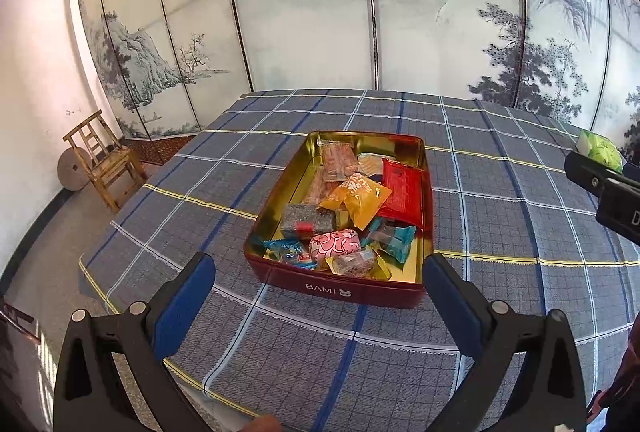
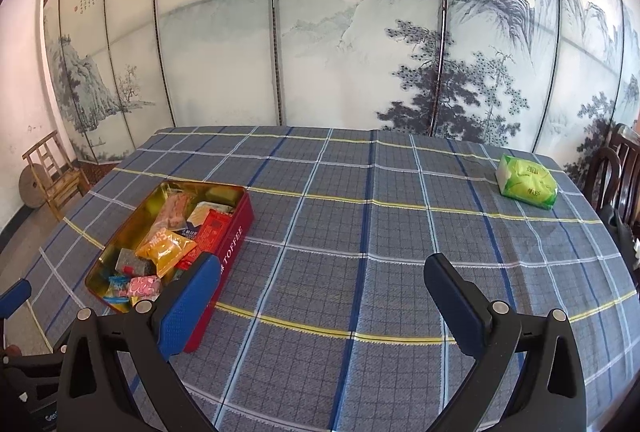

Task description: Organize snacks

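Both pairs of blue-padded fingers are spread wide with nothing between them. From the left wrist view, the left gripper [image 1: 318, 282] hovers just in front of a red tin [image 1: 340, 286], its fingers framing the tin's near wall, which carries the word BAMI. From the right wrist view, the right gripper [image 2: 320, 286] hangs over bare plaid tablecloth [image 2: 360, 312], with the same tin [image 2: 228, 252] just beside its left finger.

The tin has a gold interior, has no lid on it, and sits toward the left side of the table. Inside lies a loose jumble of wrapped snacks: an orange packet [image 1: 358, 197] on top near the middle, a red packet [image 1: 402, 189] to its right, a pink patterned sweet [image 1: 334, 244] near the front, a grey speckled bar [image 1: 306, 218], teal wrappers and clear-wrapped biscuits at the back.

Well apart, near the far right edge of the table, sits a green plastic pack [image 2: 526, 181], possibly tissues; its print is too small to read.

Judging by this, gathering looks nearly done: no snacks lie loose on the cloth. What may remain is tidying the pile or closing the tin, though no lid is visible.
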`<state>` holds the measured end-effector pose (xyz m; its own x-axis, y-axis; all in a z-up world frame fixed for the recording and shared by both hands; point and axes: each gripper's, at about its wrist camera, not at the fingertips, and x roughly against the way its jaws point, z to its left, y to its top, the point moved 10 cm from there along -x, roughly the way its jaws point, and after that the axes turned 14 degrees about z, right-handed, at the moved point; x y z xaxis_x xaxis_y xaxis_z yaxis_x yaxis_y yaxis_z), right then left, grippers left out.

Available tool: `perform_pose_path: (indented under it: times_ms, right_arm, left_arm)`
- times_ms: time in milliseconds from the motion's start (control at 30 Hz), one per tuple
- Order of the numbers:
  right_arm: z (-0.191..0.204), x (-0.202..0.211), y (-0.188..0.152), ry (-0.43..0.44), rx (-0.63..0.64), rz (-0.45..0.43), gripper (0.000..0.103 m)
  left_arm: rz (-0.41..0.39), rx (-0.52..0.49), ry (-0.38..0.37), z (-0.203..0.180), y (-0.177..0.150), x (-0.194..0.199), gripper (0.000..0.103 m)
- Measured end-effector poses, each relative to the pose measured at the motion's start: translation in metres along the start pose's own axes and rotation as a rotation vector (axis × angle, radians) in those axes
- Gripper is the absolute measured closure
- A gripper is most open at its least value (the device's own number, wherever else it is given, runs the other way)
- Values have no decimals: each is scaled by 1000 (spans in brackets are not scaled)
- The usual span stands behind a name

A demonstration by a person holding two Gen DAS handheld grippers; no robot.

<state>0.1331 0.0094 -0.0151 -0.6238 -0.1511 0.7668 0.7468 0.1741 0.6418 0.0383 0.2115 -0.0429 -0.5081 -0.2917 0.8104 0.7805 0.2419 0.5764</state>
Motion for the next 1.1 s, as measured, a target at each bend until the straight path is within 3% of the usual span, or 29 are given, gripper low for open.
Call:
perform_pose_path:
  times_ms: [333,733,1100]
  right_arm:
    - [7,-3,-7,7,9,10,2]
    - [20,-8,-18,39,39,33,2]
    - [29,-11,-22,52,60,42,2]
  left_arm:
    - [7,4,-8,0,1,-4,0]
    - [72,72,-53,6,-3,-23,0]
    - [118,115,9,22,-13,-35,0]
